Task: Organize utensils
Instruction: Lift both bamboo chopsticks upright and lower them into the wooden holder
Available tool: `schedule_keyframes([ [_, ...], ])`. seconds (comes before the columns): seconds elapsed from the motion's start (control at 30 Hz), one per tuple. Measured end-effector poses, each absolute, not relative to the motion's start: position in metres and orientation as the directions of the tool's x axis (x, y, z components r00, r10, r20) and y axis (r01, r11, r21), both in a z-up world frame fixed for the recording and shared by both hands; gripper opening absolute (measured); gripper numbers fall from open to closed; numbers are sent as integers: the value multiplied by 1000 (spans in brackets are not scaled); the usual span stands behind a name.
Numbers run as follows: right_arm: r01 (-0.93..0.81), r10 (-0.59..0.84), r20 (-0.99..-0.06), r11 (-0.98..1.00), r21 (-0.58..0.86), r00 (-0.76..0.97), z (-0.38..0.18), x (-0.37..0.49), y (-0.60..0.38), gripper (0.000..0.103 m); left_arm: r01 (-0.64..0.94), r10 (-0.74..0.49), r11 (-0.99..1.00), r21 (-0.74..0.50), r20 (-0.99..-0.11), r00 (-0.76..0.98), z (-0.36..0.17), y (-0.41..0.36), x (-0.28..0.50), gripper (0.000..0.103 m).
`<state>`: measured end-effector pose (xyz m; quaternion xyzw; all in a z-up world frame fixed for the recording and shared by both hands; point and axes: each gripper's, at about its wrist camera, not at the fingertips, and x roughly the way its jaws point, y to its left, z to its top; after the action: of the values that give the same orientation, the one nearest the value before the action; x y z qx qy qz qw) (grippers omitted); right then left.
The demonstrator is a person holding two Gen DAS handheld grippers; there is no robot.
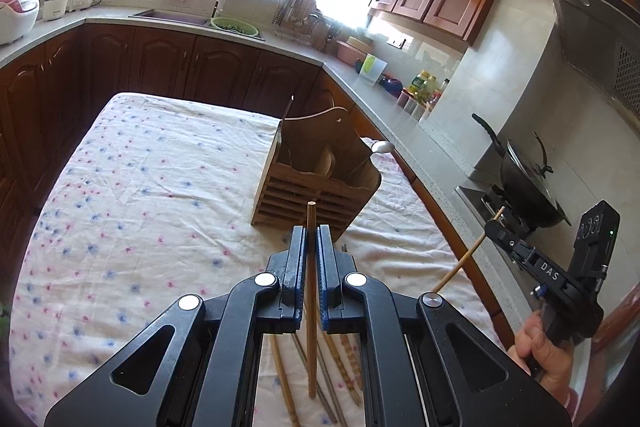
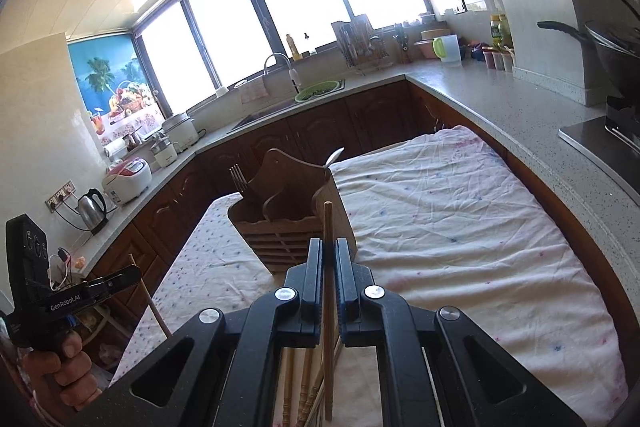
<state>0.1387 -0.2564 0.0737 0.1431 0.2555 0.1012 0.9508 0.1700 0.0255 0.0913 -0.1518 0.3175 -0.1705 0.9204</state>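
A wooden utensil holder [image 1: 320, 179] stands on the flowered tablecloth, with a spoon [image 1: 382, 147] and a fork [image 2: 239, 177] sticking out; it also shows in the right wrist view [image 2: 288, 223]. My left gripper [image 1: 311, 239] is shut on a wooden chopstick [image 1: 311, 307], held upright in front of the holder. My right gripper [image 2: 329, 251] is shut on another wooden chopstick [image 2: 329, 307], also just short of the holder; it shows at the right of the left wrist view [image 1: 494, 225]. Several loose chopsticks [image 1: 344, 359] lie on the cloth below the grippers.
The cloth-covered table [image 1: 140, 187] sits inside an L-shaped counter [image 1: 400, 115]. A wok [image 1: 524, 179] stands on the stove at right. A sink [image 1: 176, 17], a dish rack [image 1: 296, 11], a rice cooker [image 1: 16, 15] and a kettle [image 2: 92, 209] line the counter.
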Motion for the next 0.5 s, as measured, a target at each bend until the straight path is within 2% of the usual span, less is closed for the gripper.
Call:
schedule_keyframes([
  [0.5, -145, 275, -394, 934, 328, 877, 95, 139, -254, 5, 213, -396, 894, -395, -473, 787, 114, 37, 168, 4],
])
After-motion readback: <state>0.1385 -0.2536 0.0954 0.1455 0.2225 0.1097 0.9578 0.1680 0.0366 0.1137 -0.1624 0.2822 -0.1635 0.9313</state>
